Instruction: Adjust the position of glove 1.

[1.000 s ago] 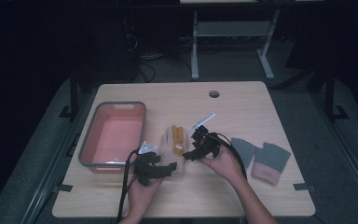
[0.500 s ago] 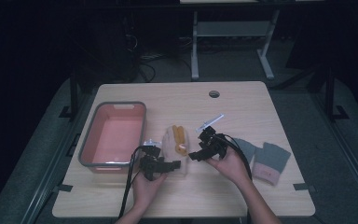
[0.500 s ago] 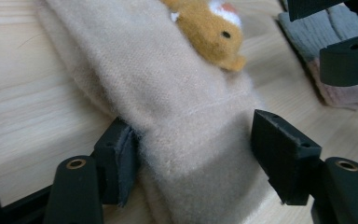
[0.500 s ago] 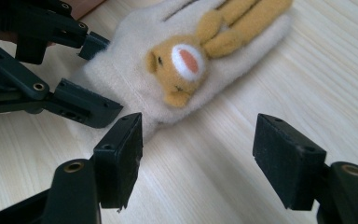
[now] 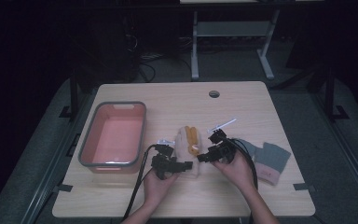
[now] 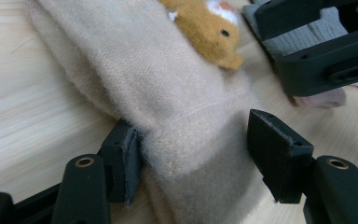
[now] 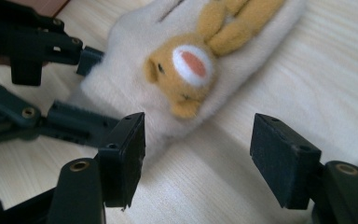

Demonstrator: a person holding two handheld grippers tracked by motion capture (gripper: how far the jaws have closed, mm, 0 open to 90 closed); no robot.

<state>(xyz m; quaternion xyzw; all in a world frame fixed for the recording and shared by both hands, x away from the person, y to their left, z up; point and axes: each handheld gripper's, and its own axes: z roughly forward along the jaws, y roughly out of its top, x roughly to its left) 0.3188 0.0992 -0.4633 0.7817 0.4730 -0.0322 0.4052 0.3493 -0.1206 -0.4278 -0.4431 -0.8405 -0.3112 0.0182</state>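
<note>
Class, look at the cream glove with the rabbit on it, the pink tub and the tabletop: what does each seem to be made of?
Cream glove: probably knitted wool or fleece, with a fuzzy nap.
Pink tub: likely moulded plastic, smooth, with a grey rim.
Tabletop: pale wood or wood-look laminate, showing grain lines.

No legible text, label, brand, number or sign appears on any item on the counter (image 5: 261, 107).

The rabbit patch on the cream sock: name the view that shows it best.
The right gripper view. There the rabbit patch faces the camera, with ears, eye and muzzle clear. The left gripper view catches a corner of it beyond the cream sock. The high view shows a small orange spot.
</note>
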